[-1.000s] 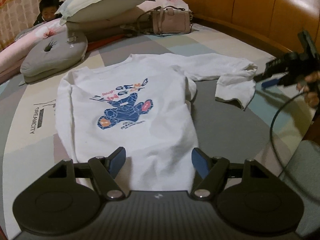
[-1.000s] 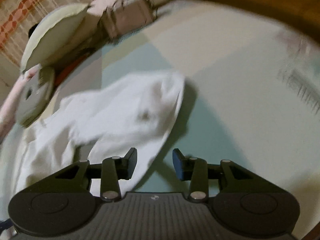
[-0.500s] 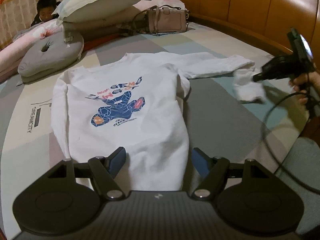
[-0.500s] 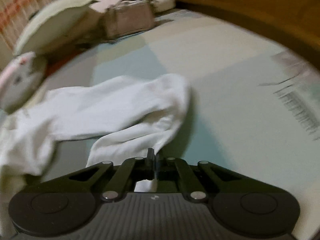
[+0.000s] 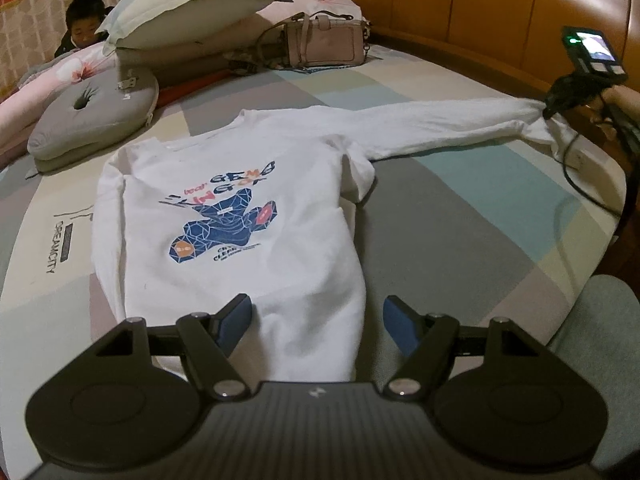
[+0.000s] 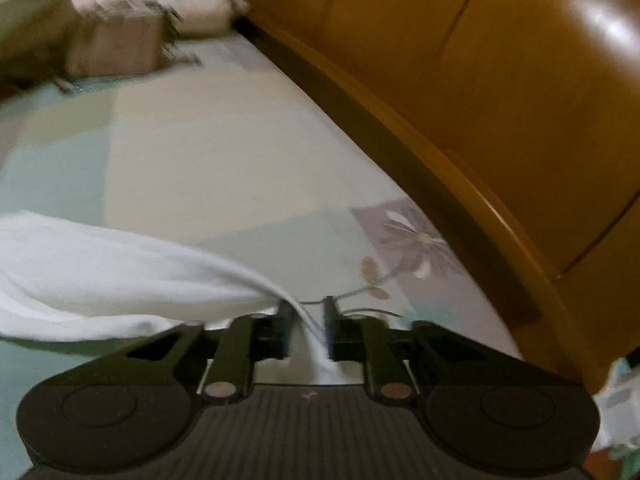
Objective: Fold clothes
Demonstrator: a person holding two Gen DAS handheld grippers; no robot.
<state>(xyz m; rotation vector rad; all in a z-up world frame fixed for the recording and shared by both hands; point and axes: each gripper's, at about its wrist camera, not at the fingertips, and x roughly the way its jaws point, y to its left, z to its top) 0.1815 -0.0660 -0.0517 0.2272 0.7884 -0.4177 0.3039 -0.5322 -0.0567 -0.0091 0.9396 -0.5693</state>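
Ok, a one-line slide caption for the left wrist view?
Open left gripper hovers over the hem of a white sweatshirt on the bed; right gripper holds its sleeve stretched out.

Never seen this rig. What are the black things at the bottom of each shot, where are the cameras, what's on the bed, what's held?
No robot here: a person holds a two-finger tool in each hand, each with a fisheye camera looking along its fingers. The left wrist view shows the left tool, open, above the hem of a white sweatshirt spread on the bed. The right tool appears there too. Its own view shows it pinching the cuff of the sleeve near the wooden headboard. Pillows and a handbag lie beyond.
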